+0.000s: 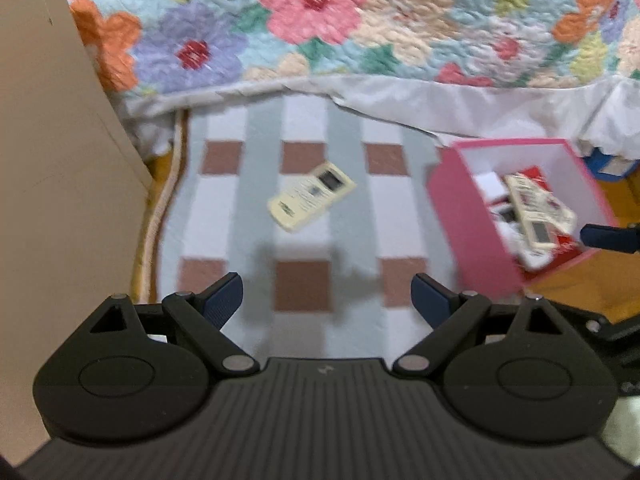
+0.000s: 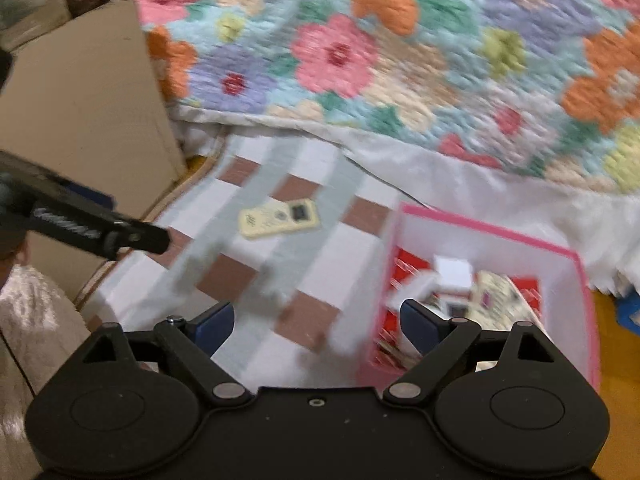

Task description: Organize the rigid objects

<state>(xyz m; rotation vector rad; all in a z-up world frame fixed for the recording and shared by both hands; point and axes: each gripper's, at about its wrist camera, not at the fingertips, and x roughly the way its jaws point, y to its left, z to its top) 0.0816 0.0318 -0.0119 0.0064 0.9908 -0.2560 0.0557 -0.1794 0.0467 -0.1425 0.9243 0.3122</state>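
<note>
A cream remote control (image 1: 312, 196) (image 2: 280, 218) lies face up on the checked rug, ahead of both grippers. To its right stands a pink box (image 1: 468, 216) (image 2: 480, 226) with a second cream remote (image 1: 536, 208) (image 2: 500, 292) lying on red and white packs inside. My left gripper (image 1: 326, 284) hangs open over the rug, nothing between its blue pads. My right gripper (image 2: 316, 308) is open and empty too, over the box's left edge. One of its fingers (image 1: 608, 236) shows at the box's right side. The left gripper's body (image 2: 100, 228) reaches in from the left.
A tall cardboard box (image 1: 60, 160) (image 2: 80, 112) stands on the left beside the rug (image 1: 304, 288). A floral quilt (image 1: 320, 20) with a white frill hangs over the bed edge behind. A blue item (image 1: 608, 162) lies on the wooden floor behind the pink box.
</note>
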